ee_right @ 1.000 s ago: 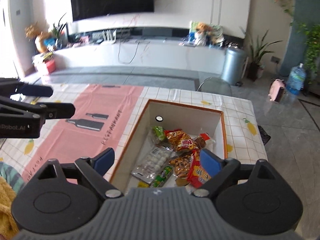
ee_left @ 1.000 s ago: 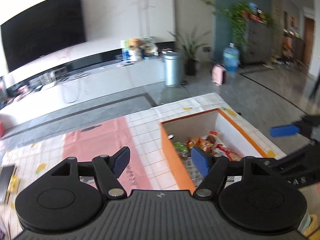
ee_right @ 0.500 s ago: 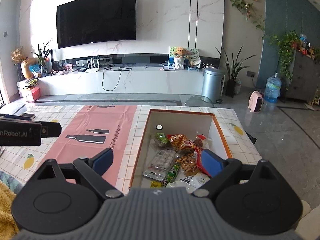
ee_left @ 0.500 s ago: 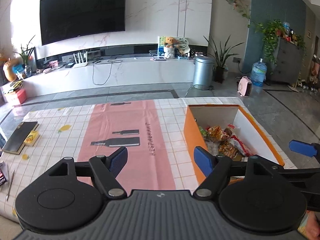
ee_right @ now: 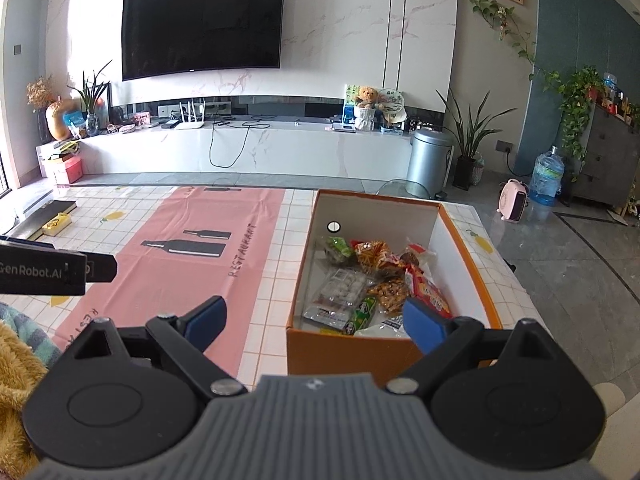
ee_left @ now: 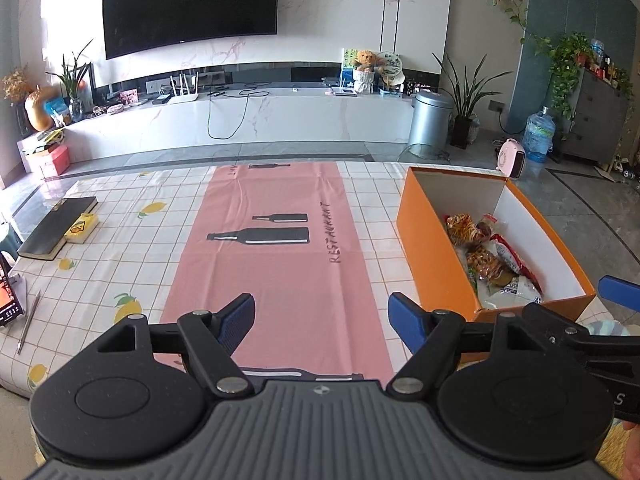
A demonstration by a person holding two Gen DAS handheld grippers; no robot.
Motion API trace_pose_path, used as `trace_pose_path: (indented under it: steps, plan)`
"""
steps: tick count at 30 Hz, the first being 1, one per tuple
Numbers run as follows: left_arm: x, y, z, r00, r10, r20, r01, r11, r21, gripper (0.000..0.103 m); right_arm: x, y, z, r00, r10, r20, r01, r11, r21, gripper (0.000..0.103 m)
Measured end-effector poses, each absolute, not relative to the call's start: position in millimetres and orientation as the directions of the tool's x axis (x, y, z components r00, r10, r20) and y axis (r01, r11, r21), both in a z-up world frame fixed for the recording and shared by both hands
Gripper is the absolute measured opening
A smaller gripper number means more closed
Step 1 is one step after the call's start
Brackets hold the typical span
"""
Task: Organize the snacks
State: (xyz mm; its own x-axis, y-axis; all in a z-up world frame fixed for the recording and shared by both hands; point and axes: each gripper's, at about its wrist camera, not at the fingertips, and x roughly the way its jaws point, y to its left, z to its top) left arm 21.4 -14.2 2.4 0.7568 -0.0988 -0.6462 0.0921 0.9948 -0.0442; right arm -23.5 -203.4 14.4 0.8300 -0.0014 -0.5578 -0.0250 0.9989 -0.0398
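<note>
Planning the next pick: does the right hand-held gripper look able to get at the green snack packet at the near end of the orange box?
Probably yes: the right hand-held gripper is open just behind the lidless orange box, and the green snack packet lies uncovered.

We see a black wall-mounted television (ee_left: pixel 190 4) at upper left, a silver cylindrical bin (ee_left: pixel 430 124) at right of centre, a blue water jug (ee_left: pixel 540 136) far right, and a black notebook (ee_left: pixel 58 226) at left on the checked white tablecloth (ee_left: pixel 132 240).
</note>
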Motion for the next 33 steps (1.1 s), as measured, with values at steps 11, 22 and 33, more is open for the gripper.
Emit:
trace_pose_path:
  steps: [11,22,33]
  plan:
    - [21.9,-6.9,2.6,0.749,-0.078,-0.658,0.065,0.997,-0.044,0.089,-20.3,-197.7,20.5,0.849,0.011,-0.529,-0.033,0.999,-0.034,0.092]
    - [22.3,-14.9,5.7,0.741,-0.051,-0.670,0.060,0.998,-0.010,0.089,-18.3,-204.1,18.6,0.846,0.029,-0.532,-0.040,0.999,-0.009,0.092]
    - [21.3,-28.5,11.1,0.738,-0.027,-0.674,0.064,0.998,0.029,0.089,-20.0,-217.3,15.3,0.847,0.047,-0.530,-0.032,0.999,0.038,0.092]
